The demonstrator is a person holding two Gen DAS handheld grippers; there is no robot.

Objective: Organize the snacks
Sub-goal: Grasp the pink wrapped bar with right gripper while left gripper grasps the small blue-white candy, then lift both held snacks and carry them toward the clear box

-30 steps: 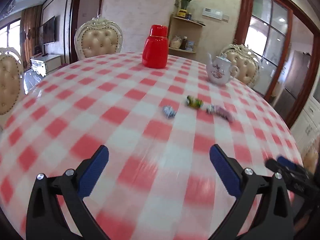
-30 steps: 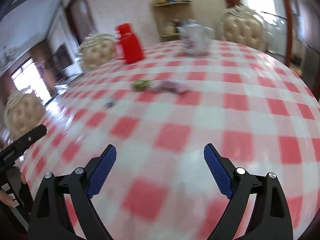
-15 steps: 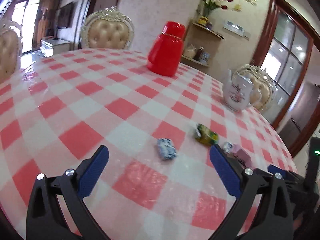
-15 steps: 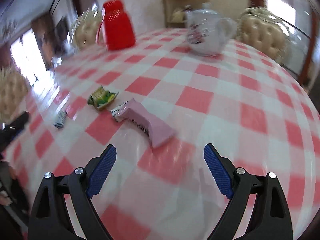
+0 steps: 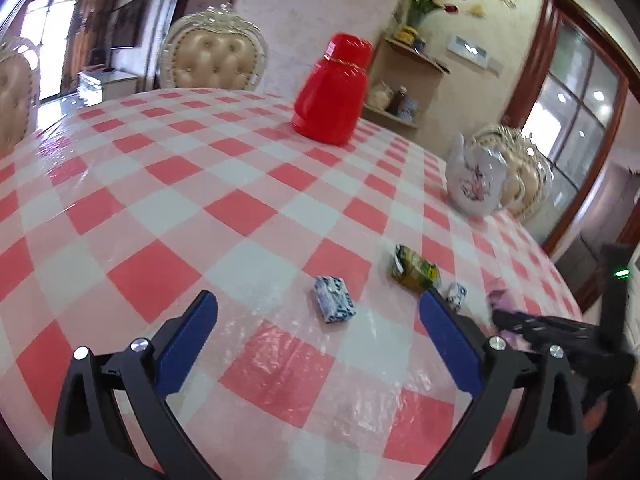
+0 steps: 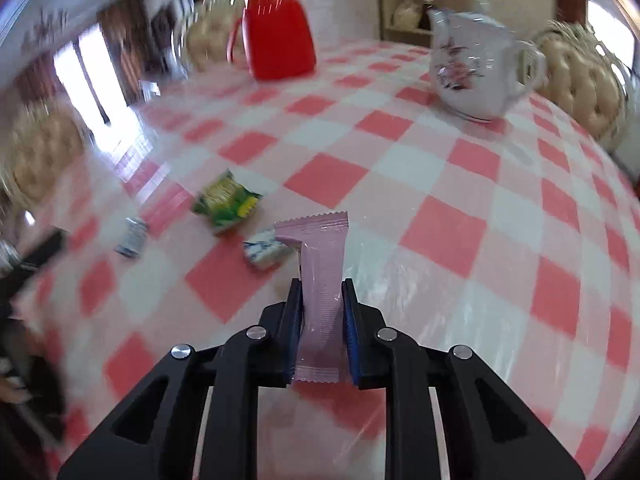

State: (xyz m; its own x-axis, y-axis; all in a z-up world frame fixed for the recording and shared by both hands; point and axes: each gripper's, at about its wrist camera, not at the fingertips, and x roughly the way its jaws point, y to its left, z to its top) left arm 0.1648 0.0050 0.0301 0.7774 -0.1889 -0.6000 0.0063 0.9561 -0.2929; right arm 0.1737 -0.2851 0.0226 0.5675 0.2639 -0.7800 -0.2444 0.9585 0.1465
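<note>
My right gripper (image 6: 321, 286) is shut on a long pink snack bar (image 6: 322, 264), which sticks out forward over the table. A small blue-white candy (image 6: 264, 251) lies by its far end, a green-yellow packet (image 6: 226, 203) farther left, and another blue-white candy (image 6: 133, 237) at the left. My left gripper (image 5: 318, 304) is open and empty, just above the table. A blue-white candy (image 5: 334, 299) lies between its fingers. The green packet (image 5: 414, 269) and a small candy (image 5: 457, 295) lie by its right finger.
A red thermos jug (image 5: 332, 90) and a white floral teapot (image 5: 476, 182) stand at the far side of the round checked table (image 5: 160, 200). Padded chairs (image 5: 214, 58) ring the table. The right gripper's body (image 5: 560, 332) shows at the right of the left view.
My right gripper has moved in and closed on the pink bar. My left gripper has moved closer to the blue-white candy and stays open.
</note>
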